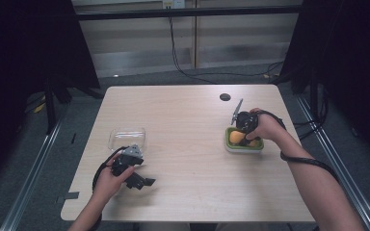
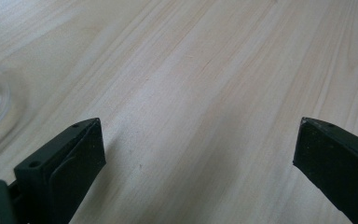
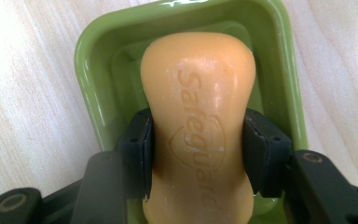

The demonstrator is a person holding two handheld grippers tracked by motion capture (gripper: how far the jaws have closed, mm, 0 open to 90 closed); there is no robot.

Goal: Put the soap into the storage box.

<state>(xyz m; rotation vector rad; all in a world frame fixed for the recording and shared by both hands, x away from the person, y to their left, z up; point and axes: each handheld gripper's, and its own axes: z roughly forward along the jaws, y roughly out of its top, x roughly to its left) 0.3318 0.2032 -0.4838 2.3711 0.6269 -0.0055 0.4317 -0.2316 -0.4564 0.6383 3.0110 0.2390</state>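
Right gripper clamps orange soap bar over green dish near table's right edge; left gripper gapes wide, holding nothing, near left edge.

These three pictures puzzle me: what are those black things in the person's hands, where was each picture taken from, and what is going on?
A person sits at a wooden table holding a hand-worked gripper in each hand; no robot arm is involved. The high view looks down on the table from above the person. The other two come from small cameras riding on the grippers, looking along their black jaws.

The right gripper is shut on an orange bar of soap, pads pressing its narrow waist, over a green soap dish. In the high view that dish sits at the table's right.

The left gripper rests low over bare wood, jaws wide apart, holding nothing. Beside it lies a clear plastic lid.
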